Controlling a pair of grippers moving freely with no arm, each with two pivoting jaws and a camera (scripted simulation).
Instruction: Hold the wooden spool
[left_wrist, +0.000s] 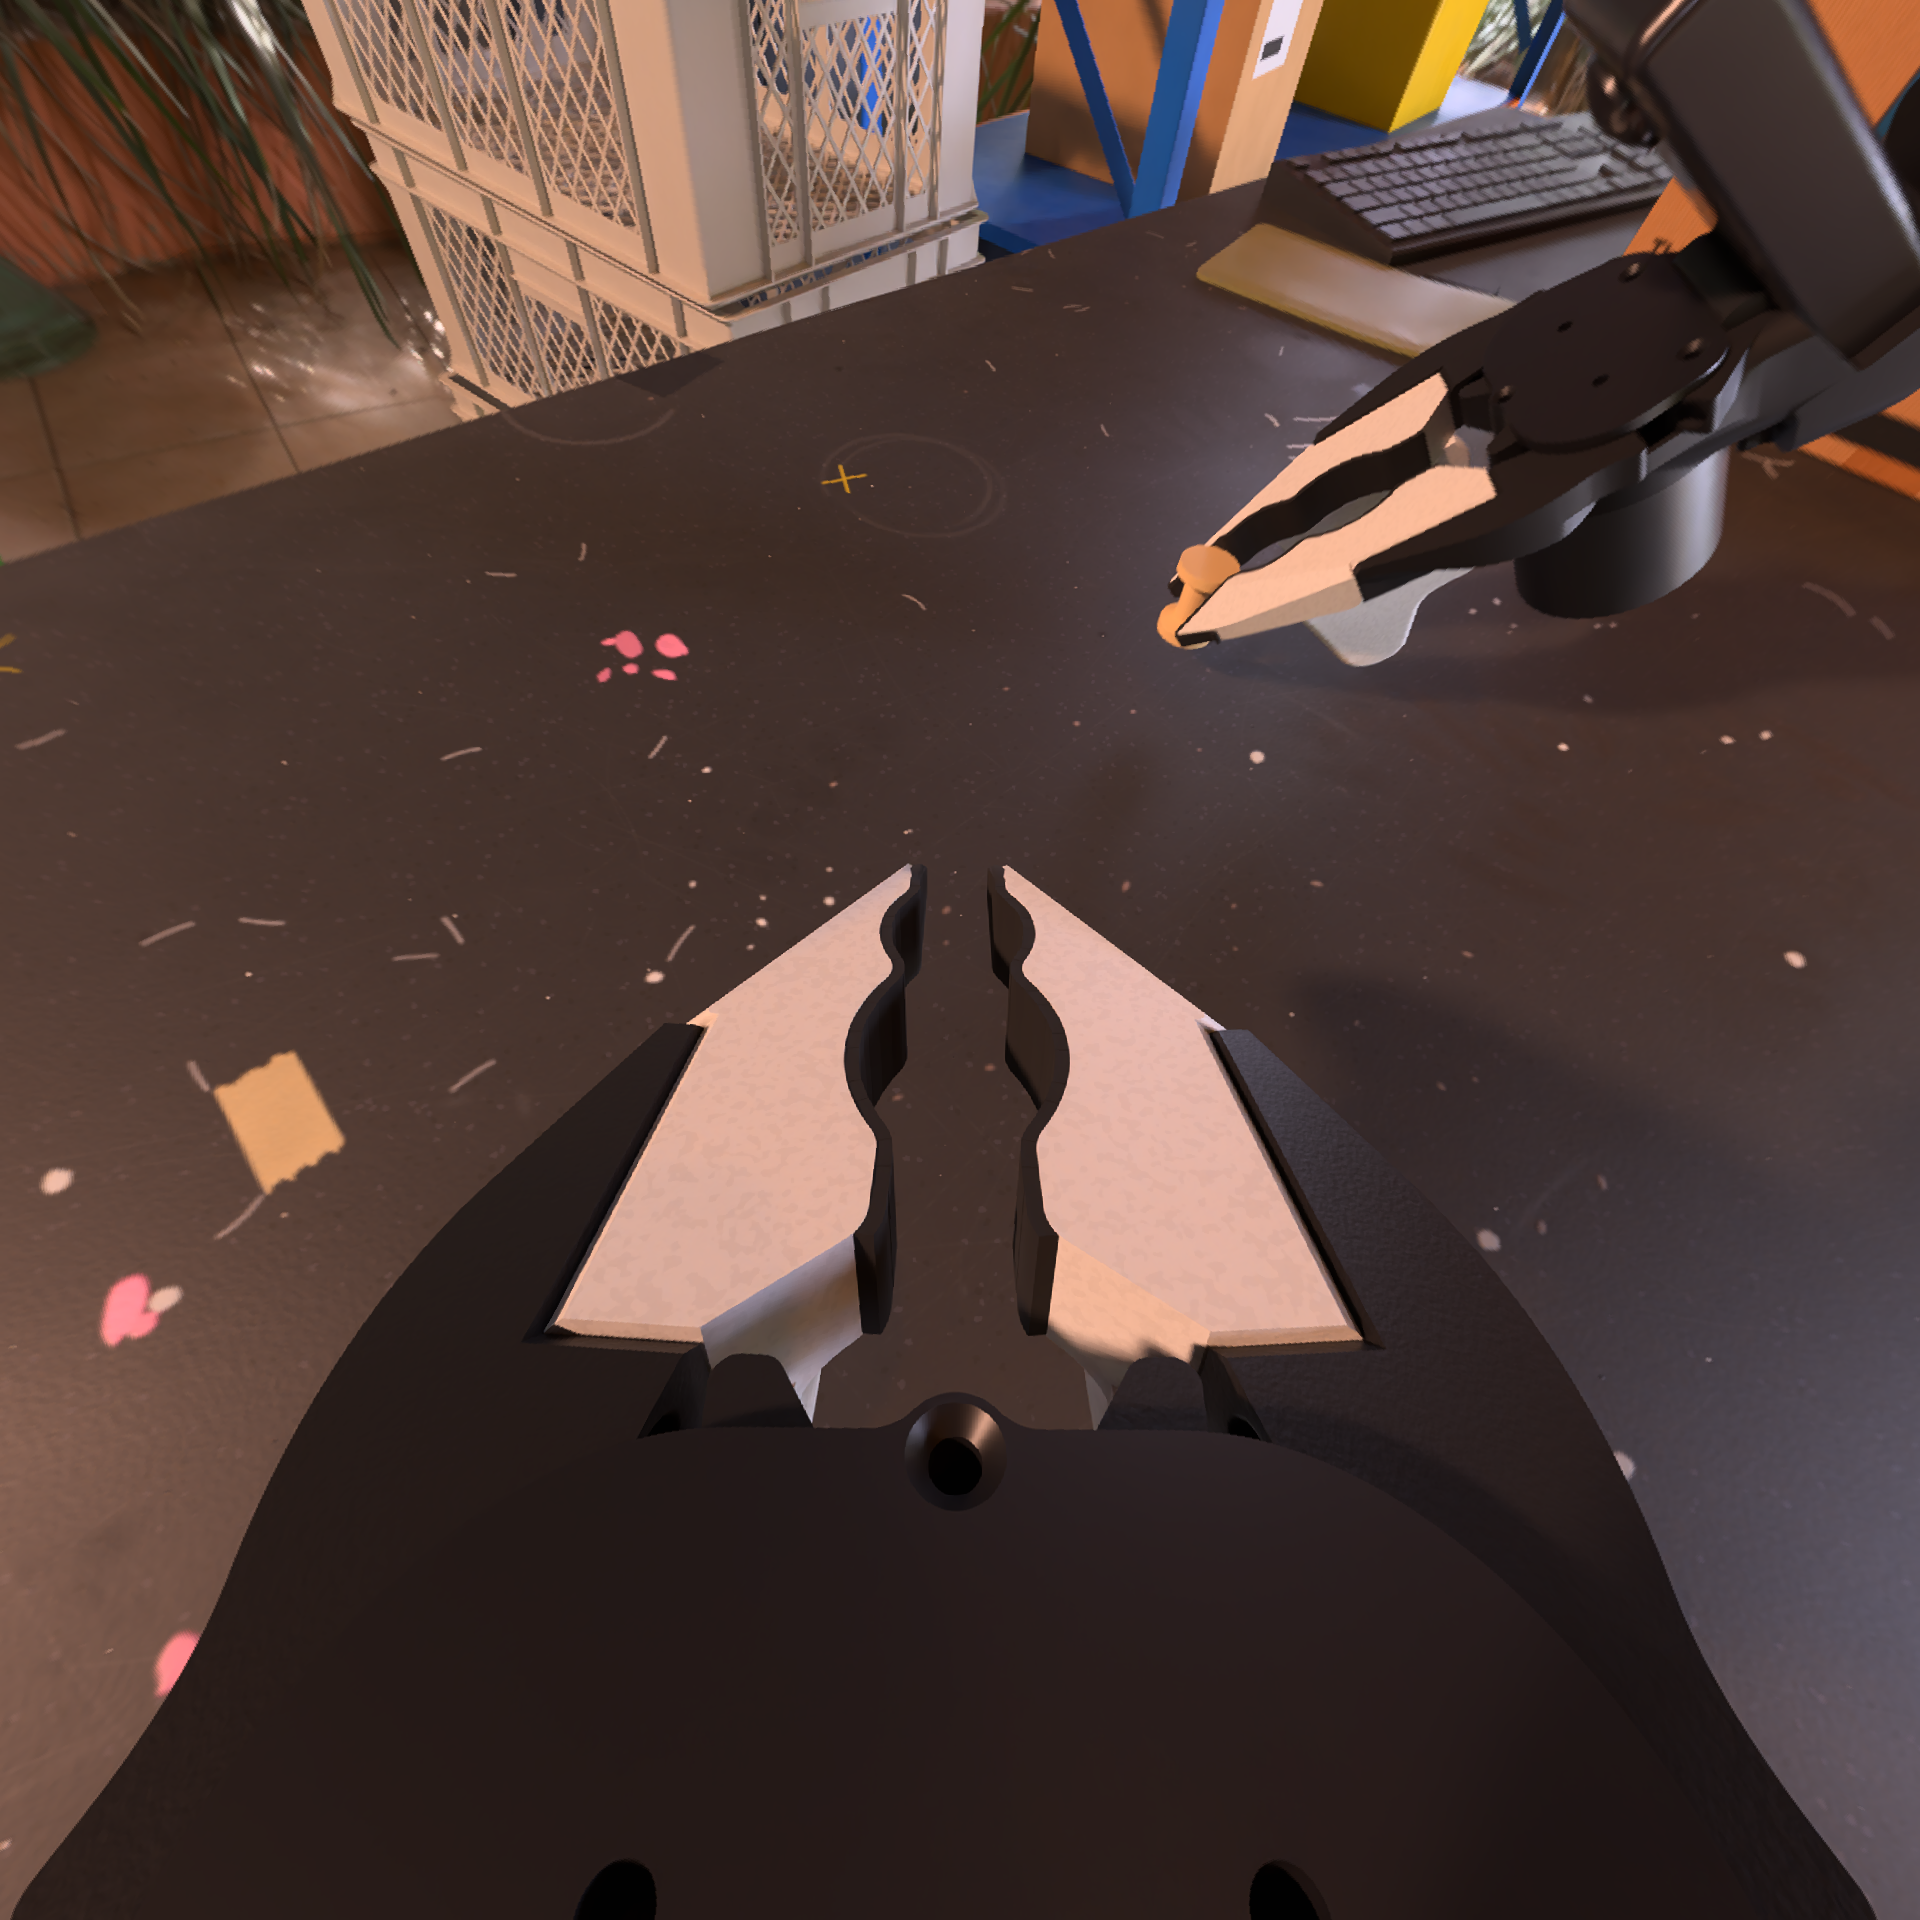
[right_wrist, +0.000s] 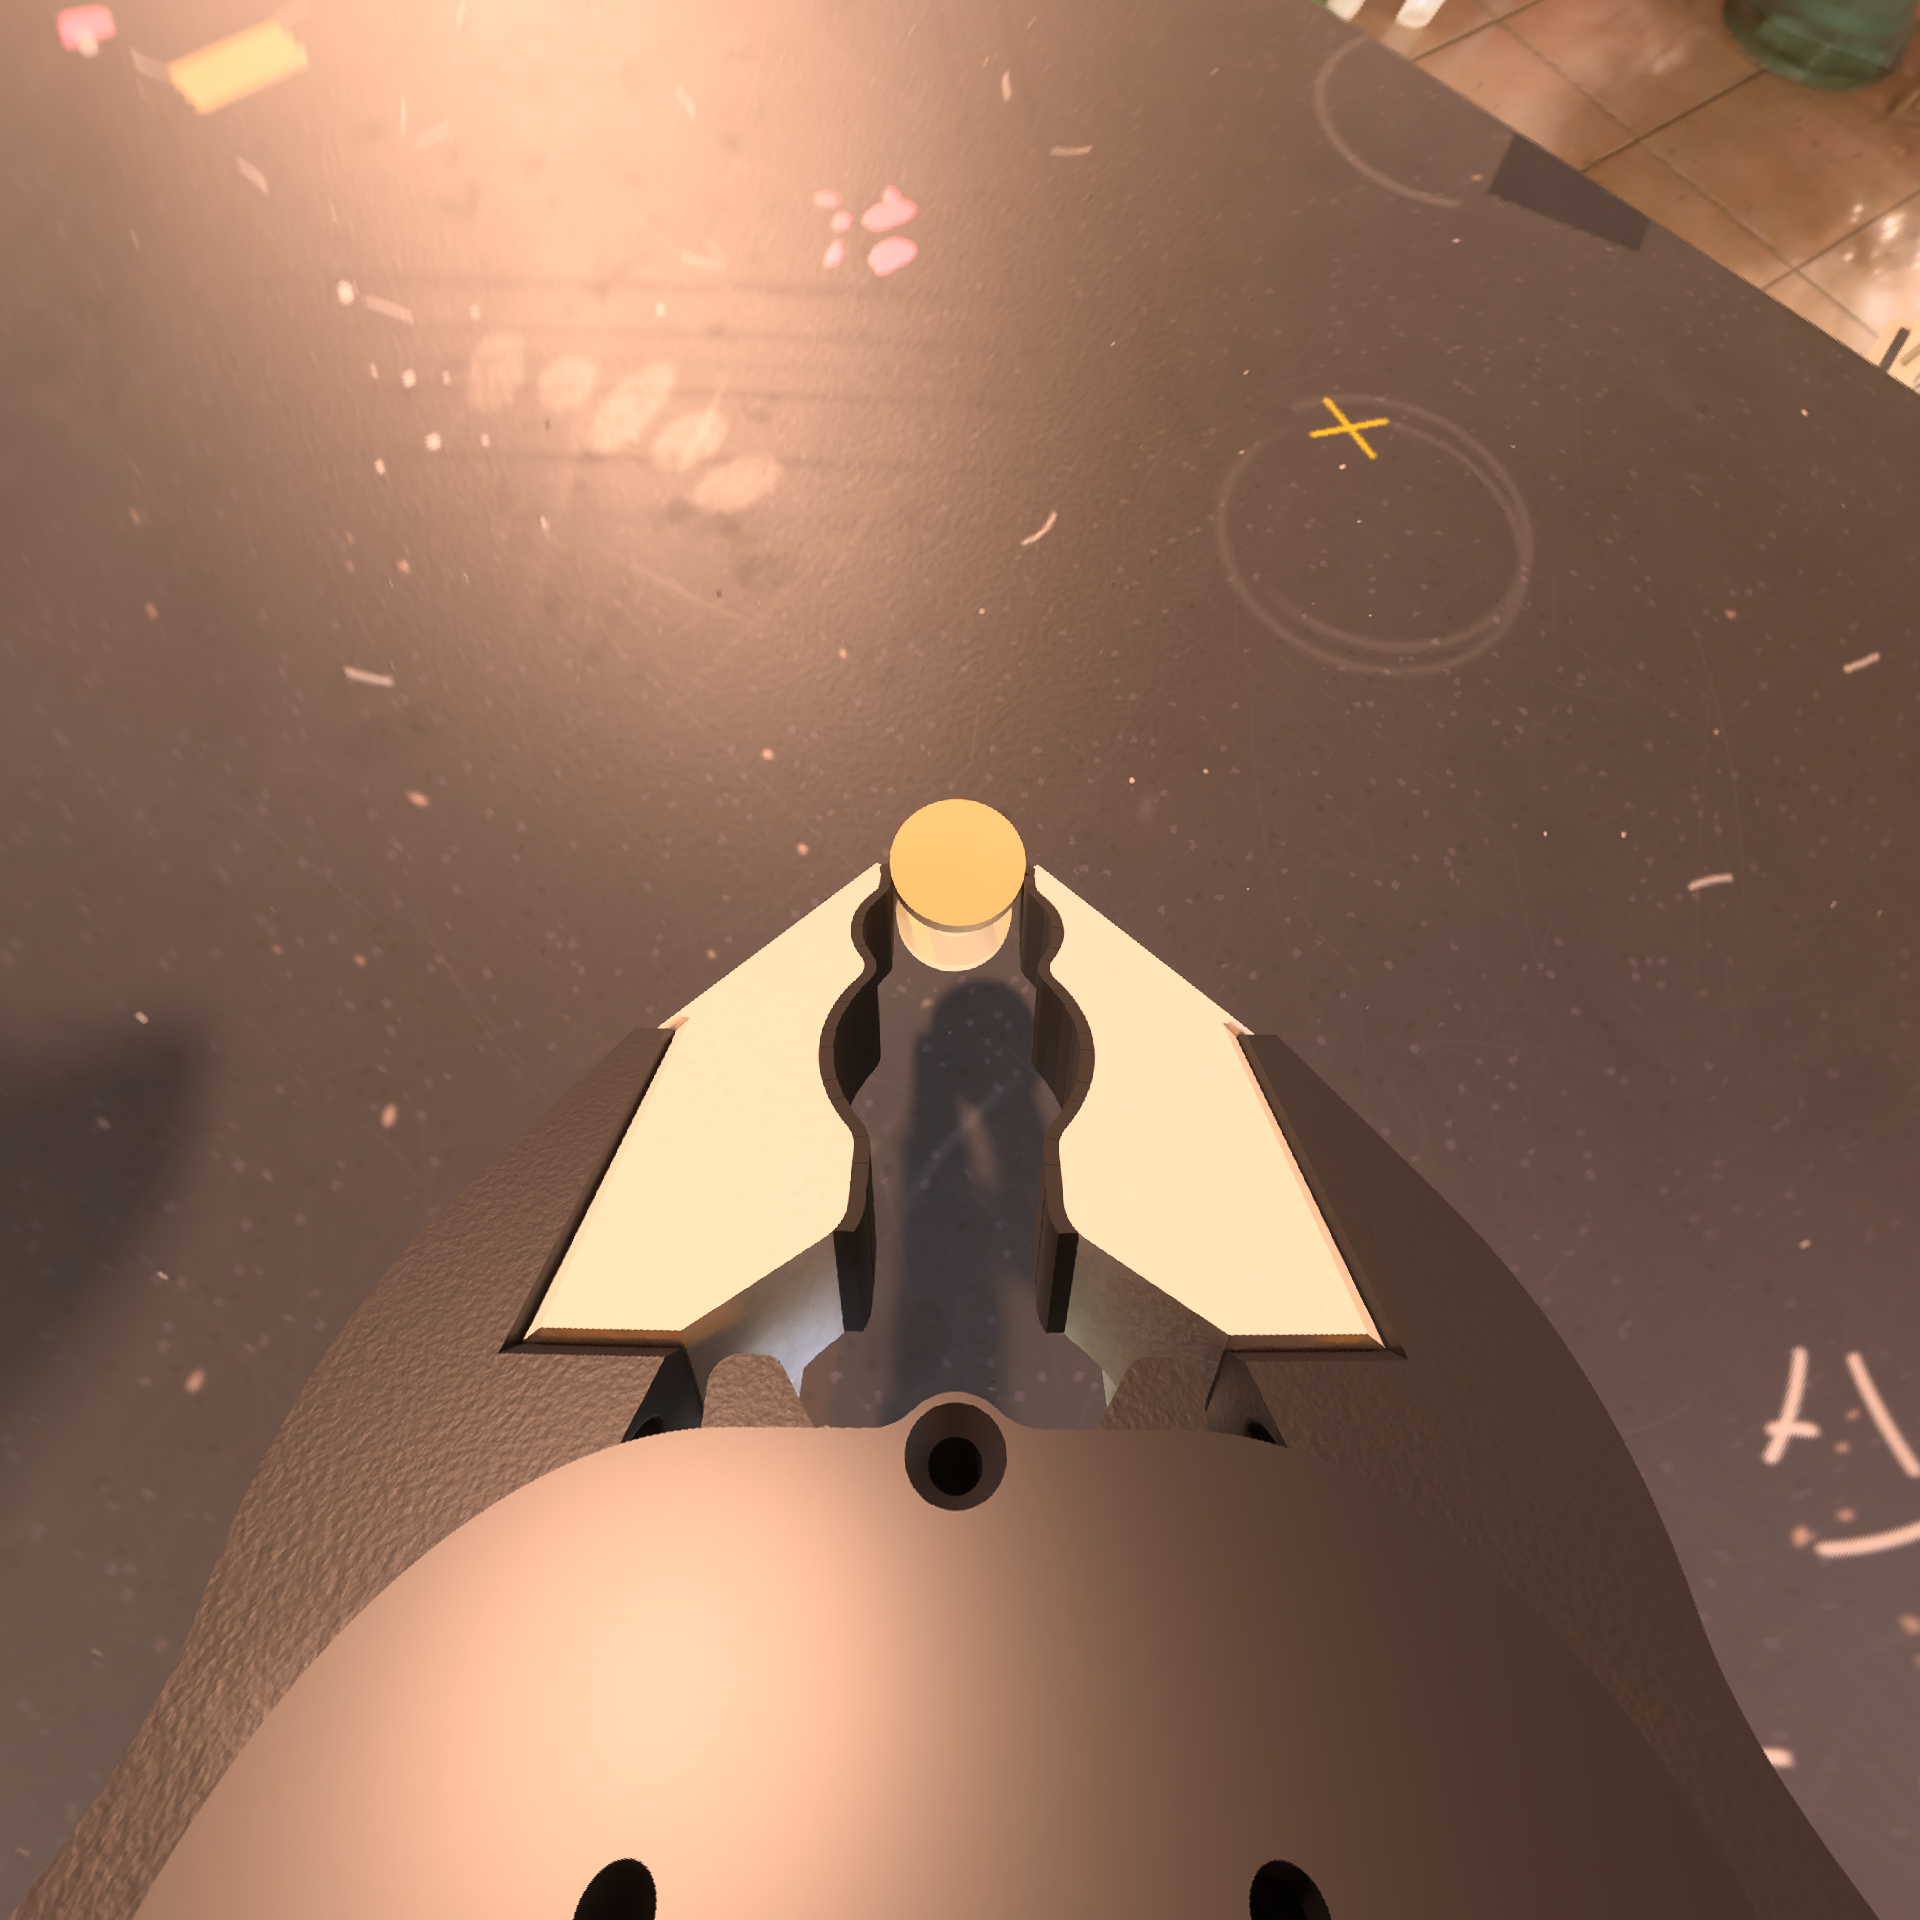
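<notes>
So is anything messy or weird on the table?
Yes: the dark table is speckled with pink paint splats, scratches and a scrap of tan tape. Nothing is spilled or broken; the right gripper grips the wooden spool at its fingertips.

Open tabletop (left_wrist: 935, 727) ahead; crates (left_wrist: 665, 177), keyboard (left_wrist: 1475, 187) along far edge

The wooden spool (right_wrist: 956, 883) is pale tan-orange, and both the right gripper (right_wrist: 956, 914) and left gripper (left_wrist: 954, 883) have cream fingers on black bodies. The dark grey table (left_wrist: 1039, 727) is flecked with white specks, pink splotches (left_wrist: 639, 655), a yellow cross (left_wrist: 844, 479) and a tan tape strip (left_wrist: 278, 1120). The lattice-patterned crates (left_wrist: 665, 166) are cream.
</notes>
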